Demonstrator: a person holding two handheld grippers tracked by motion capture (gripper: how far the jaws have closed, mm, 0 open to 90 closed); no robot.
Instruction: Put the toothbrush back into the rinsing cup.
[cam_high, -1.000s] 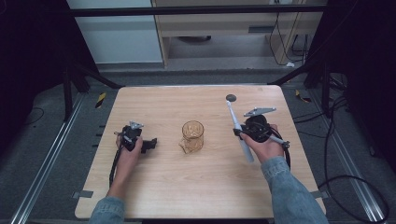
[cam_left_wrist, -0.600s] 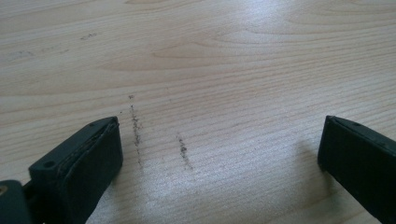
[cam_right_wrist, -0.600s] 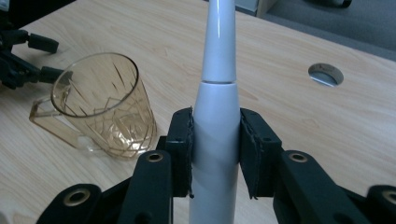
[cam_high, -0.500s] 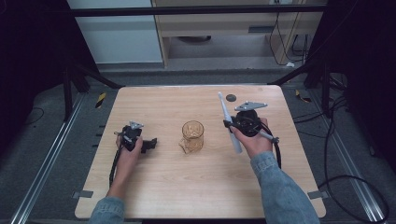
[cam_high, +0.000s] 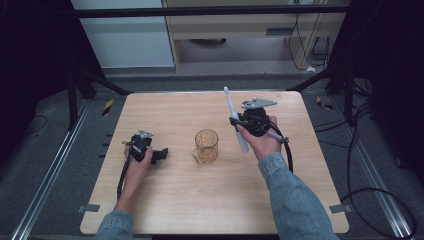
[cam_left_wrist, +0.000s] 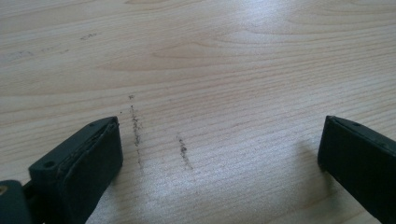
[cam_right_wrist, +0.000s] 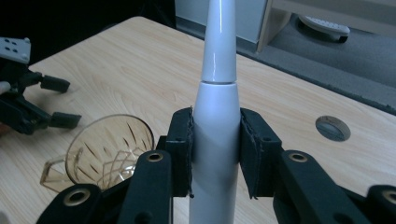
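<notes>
Wooden worktop (cam_high: 200, 200) before us: amber glass cup (cam_high: 206, 145) near centre. Our right tool (cam_right_wrist: 215, 154) clamps white electric toothbrush (cam_right_wrist: 215, 121), lifted beside cup. Our left tool (cam_left_wrist: 219, 149) rests on worktop, jaws apart.

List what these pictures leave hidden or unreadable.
- Electric toothbrush: in the right gripper view the frame's top edge cuts off its head; in the high view the tip is too small to show bristles.
- Amber glass: its base is cut off behind the right gripper in that gripper's view.
- Left gripper: both jaws cut by the frame's edges.
</notes>
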